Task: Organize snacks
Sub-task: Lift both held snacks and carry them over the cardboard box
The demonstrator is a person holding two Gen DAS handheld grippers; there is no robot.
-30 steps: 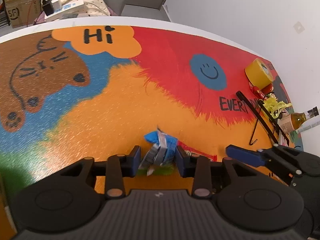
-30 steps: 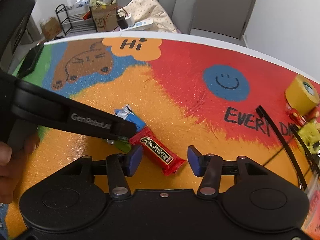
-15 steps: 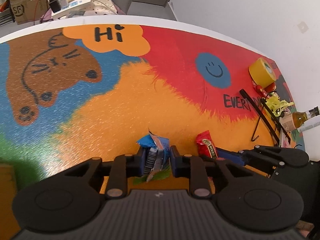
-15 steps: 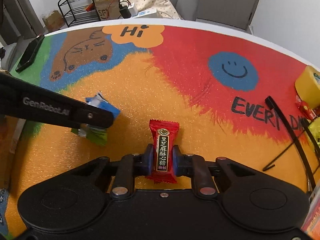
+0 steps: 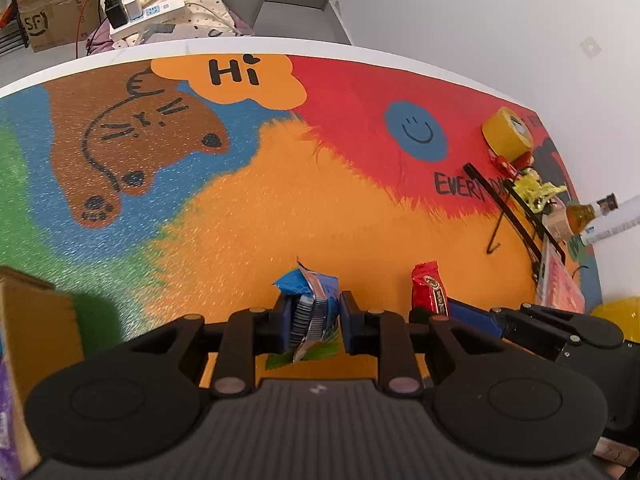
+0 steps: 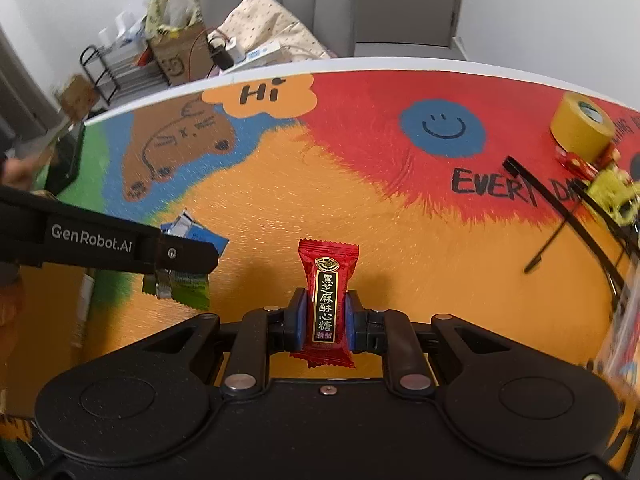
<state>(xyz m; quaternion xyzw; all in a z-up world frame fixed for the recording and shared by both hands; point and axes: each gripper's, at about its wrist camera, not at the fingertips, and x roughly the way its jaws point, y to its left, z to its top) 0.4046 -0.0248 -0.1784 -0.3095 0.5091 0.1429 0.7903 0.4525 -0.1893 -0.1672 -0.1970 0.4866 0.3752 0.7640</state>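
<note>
Colourful tabletop [image 5: 280,208] sits below both grippers, each already loaded. Left gripper [image 5: 313,322] jaws clamp the blue snack packet [image 5: 310,300]; right gripper [image 6: 325,320] jaws pinch the red candy [image 6: 327,300], long axis pointing away along the fingers. Cardboard box [image 5: 36,320] at far left lies nearer the left hand, probably the drop spot.

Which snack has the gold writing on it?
The red candy wrapper pinched in the right gripper. The crumpled blue and green snack packet in the left gripper shows a barcode instead.

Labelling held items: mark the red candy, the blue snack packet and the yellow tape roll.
red candy [image 6: 328,300], right wrist view, black label panel.
blue snack packet [image 5: 310,300], left wrist view, crumpled middle.
yellow tape roll [image 6: 580,128], right wrist view, outer side.
</note>
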